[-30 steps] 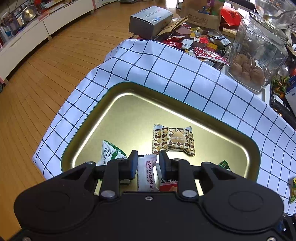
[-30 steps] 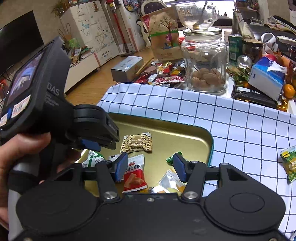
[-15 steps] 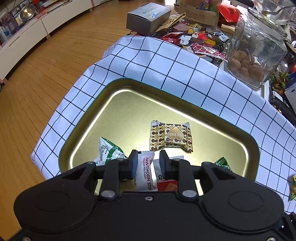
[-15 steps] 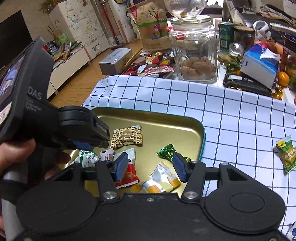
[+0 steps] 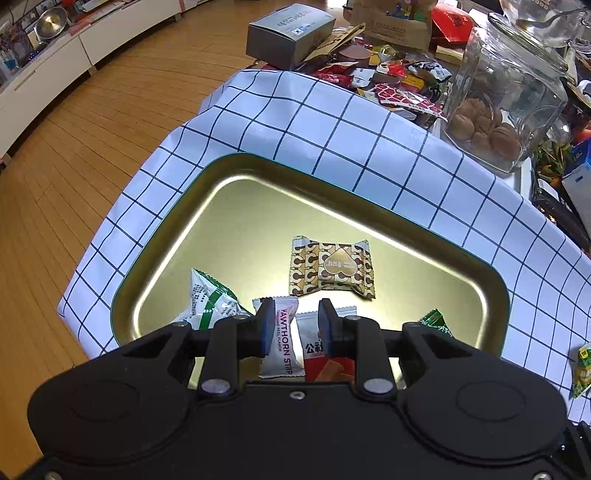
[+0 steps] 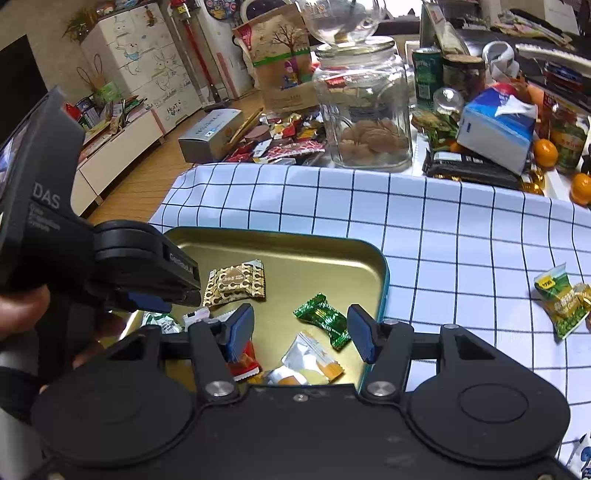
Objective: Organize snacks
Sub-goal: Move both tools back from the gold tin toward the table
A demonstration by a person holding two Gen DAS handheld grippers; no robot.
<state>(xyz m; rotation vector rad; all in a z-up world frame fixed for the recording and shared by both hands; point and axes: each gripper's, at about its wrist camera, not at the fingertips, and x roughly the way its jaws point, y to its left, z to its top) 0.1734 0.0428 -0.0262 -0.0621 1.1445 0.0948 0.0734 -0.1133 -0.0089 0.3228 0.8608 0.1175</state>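
A gold tray (image 5: 258,206) (image 6: 295,254) lies on the checked cloth and holds several wrapped snacks: a brown patterned packet (image 5: 330,271) (image 6: 236,282), a white hawthorn strip (image 5: 282,341), a red-and-white packet (image 5: 314,350), a green-and-white packet (image 5: 207,297), a green candy (image 6: 323,319) and yellow-white packets (image 6: 310,363). My left gripper (image 5: 296,325) hovers open and empty over the tray's near side. My right gripper (image 6: 301,332) is open and empty above the tray's right part. A yellow-green snack (image 6: 561,299) lies on the cloth to the right.
A glass jar of cookies (image 5: 506,96) (image 6: 365,110) stands beyond the cloth (image 5: 332,129). Loose sweets (image 5: 391,81), a grey box (image 5: 288,31), a tissue box (image 6: 495,129), cans and oranges (image 6: 545,153) crowd the back. Wooden floor lies to the left.
Both grippers have drawn back and up from the tray. The left jaws have opened a little wider. The hawthorn strip lies loose in the tray.
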